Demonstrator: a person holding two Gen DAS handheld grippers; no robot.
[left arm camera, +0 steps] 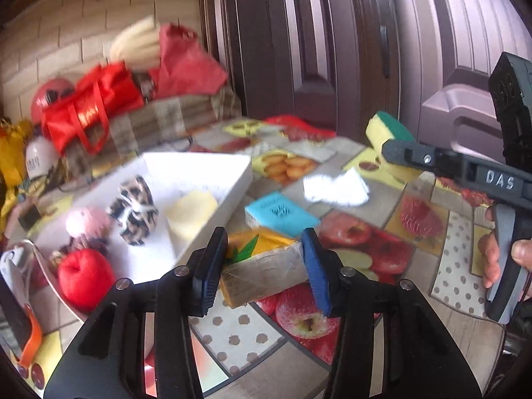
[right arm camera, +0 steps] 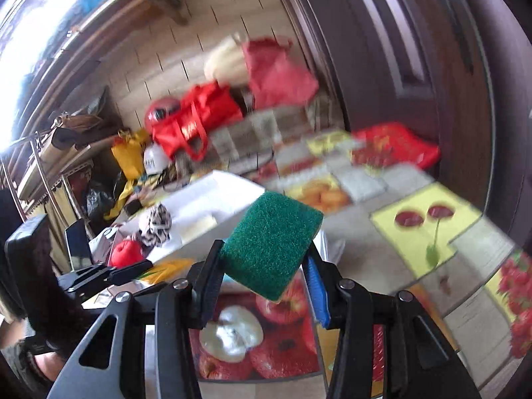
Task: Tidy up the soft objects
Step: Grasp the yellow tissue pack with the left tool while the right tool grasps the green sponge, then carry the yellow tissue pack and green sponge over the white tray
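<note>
We've got two blocks clamped: left gripper (left arm camera: 264, 266) on orange-topped sponge (left arm camera: 266, 266), right gripper (right arm camera: 262, 272) on scratchy green-faced sponge (right arm camera: 271, 244).

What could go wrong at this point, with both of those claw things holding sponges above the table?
1. The right gripper pinches the green-topped sponge only near one end, so it might twist or slip out.
2. The left gripper holds the orange sponge close to the white tray wall, and could bump it.
3. The tray already holds several items, such as the red apple toy; a dropped sponge may land on them.
</note>
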